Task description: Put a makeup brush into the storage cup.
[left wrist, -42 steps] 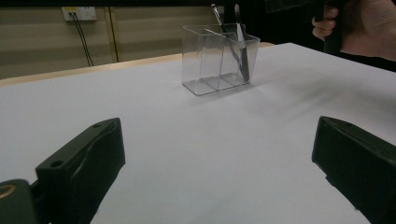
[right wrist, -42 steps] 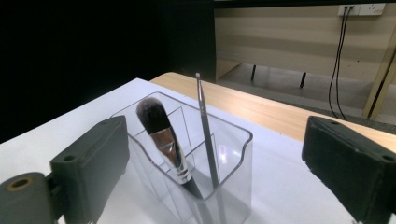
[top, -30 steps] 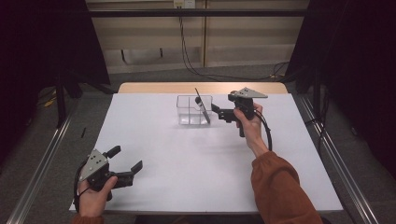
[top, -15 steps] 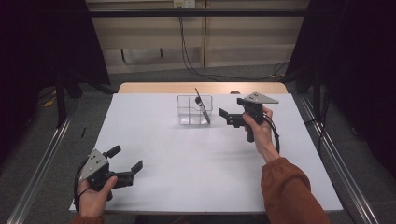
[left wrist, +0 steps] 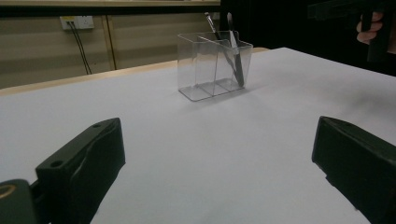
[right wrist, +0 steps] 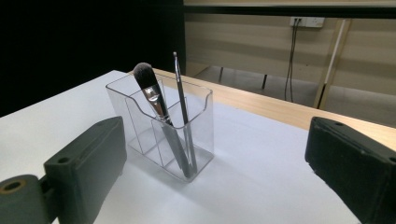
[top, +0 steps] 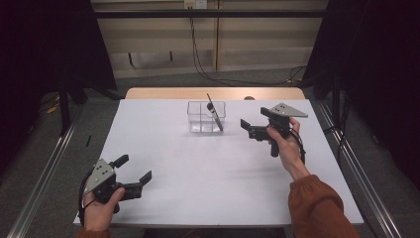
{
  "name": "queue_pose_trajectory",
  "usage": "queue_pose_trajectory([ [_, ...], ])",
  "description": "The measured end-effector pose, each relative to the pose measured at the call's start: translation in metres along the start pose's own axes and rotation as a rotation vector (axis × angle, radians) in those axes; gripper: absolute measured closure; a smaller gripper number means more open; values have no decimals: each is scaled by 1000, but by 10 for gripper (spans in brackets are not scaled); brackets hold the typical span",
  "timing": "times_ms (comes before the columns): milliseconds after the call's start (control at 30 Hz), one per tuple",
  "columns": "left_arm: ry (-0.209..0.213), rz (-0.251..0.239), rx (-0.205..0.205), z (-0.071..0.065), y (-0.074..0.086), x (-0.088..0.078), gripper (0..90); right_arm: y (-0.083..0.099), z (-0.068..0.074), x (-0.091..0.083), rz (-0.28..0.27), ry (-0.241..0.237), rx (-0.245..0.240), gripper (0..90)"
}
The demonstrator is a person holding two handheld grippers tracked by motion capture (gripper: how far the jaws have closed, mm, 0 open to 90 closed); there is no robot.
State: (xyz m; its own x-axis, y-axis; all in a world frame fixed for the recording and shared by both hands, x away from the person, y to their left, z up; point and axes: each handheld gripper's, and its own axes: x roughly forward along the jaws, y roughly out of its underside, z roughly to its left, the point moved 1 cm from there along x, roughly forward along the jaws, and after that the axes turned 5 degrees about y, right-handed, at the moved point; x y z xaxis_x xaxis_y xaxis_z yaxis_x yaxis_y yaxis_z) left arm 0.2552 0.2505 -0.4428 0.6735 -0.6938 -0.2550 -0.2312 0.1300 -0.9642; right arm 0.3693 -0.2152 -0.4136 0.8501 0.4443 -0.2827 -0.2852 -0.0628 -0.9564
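High view: right tool (top: 249, 130) jaws just opening, empty, beside organiser (top: 206, 117); left tool (top: 133, 174) open

Left gripper (top: 132, 174): held low at 7 o'clock, jaws spread wide, empty, pointing toward 2 o'clock. Right gripper (top: 246, 128): raised at 2 o'clock, jaws just opening, wide, empty, pointing toward 9 o'clock; forearm in orange sleeve (top: 319, 208).

Overhead and tongs-level views, shared organizer (top: 206, 116) probably

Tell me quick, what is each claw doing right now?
Left gripper: open, holding nothing, low over the table.
Right gripper: open and empty, jaws just been opening, beside the clear holder.
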Motion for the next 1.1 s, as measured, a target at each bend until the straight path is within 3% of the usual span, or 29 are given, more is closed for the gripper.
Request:
queue_pose_trajectory([
  [467, 0, -11, -7, 0, -1, -1, 25, 7, 6, -25, -13, 7, -35, 11],
  [867, -3, -14, -17, 0, 0, -2, 25, 20, 8, -39, 3, -1, -34, 7],
  [1100, 2, -10, -16, -2, 0, 0, 25, 24, 9, -53, -32, 9, -24, 12],
])
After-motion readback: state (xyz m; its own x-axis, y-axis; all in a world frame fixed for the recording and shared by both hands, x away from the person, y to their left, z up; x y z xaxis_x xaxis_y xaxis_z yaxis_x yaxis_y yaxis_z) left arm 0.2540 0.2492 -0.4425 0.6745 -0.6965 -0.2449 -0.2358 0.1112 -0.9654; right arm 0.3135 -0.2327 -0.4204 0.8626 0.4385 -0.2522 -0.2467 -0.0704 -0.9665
